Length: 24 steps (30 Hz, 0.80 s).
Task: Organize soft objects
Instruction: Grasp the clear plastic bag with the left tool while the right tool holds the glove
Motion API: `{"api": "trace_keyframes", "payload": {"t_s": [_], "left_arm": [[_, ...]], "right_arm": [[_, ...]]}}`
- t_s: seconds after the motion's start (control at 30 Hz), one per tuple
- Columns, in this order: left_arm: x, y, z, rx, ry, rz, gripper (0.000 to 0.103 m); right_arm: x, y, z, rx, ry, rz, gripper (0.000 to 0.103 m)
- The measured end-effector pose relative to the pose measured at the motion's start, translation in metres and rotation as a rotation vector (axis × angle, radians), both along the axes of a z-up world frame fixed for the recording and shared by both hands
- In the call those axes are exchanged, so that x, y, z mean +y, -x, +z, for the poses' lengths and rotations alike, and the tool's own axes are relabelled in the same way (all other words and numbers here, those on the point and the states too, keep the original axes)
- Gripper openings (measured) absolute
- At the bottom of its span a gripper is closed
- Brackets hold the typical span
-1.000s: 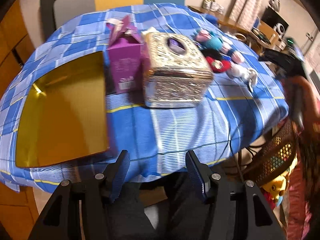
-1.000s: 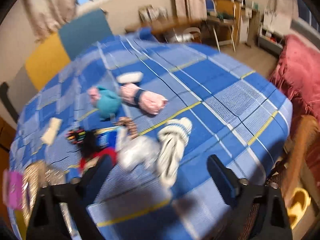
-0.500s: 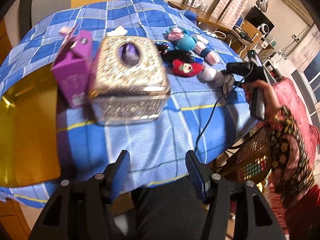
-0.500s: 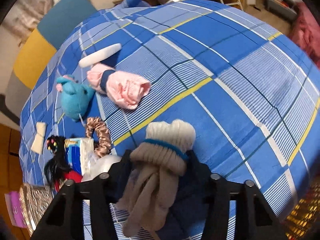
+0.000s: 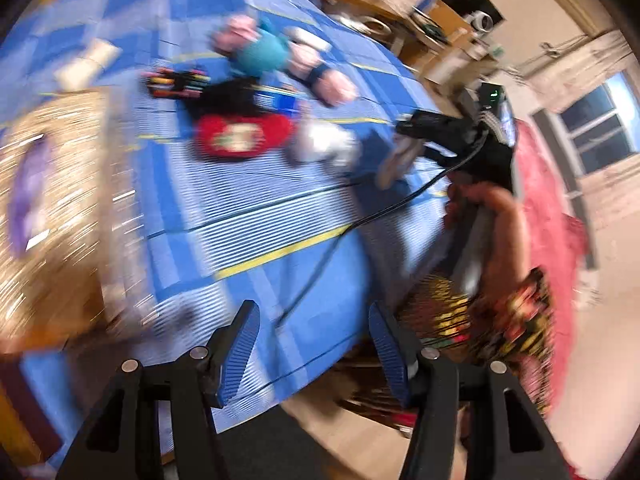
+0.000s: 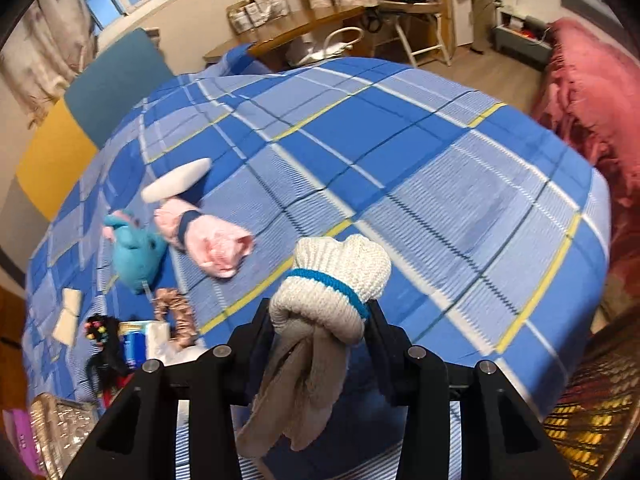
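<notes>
A cream rolled sock bundle with a blue band (image 6: 336, 280) sits between the fingers of my right gripper (image 6: 320, 316). Its jaws are closing, and the pads press both sides of the bundle, whose loose ends hang below. The blurred left wrist view shows the same right gripper (image 5: 416, 136), held by a person's hand (image 5: 492, 216), near the blue checked tablecloth's (image 6: 440, 184) right edge. My left gripper (image 5: 313, 312) is open and empty over the table's front edge. Farther left lie pink rolled socks (image 6: 212, 244), a teal plush (image 6: 134, 248), a brown scrunchie (image 6: 174, 312) and a red plush piece (image 5: 240, 136).
A glittery gold box (image 5: 52, 200) stands at the left. A white oval piece (image 6: 176, 180) and a black hair tie with coloured beads (image 6: 100, 332) also lie on the cloth. A wicker basket (image 6: 592, 408) sits below the table's right edge, beside a pink blanket (image 6: 592, 92).
My right gripper came down over the sock bundle and its jaws closed in on it. The left gripper swung right, so the gold tray and purple box left its view.
</notes>
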State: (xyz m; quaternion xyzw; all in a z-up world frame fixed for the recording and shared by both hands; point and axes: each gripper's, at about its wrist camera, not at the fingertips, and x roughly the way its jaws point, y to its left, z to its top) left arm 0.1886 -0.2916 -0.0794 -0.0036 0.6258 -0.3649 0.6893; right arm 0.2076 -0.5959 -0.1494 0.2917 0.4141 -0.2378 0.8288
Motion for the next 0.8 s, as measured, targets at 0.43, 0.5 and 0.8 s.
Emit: {"api": "trace_keyframes", "payload": {"t_s": [0.43,0.5,0.8], "left_arm": [[-0.105,-0.077,-0.018,-0.237,-0.077,-0.175,0.067],[-0.113,-0.081,-0.02,-0.271,-0.088,-0.203,0.072],[-0.154,-0.074,-0.044,-0.398,-0.171,-0.357,0.072]], "right_arm": [[0.004,-0.015,0.004,0.001,0.067,0.028,0.045],[0.005,-0.016,0.004,0.002,0.074,0.03,0.045],[0.001,-0.016,0.004,0.005,0.072,0.004,0.045]]}}
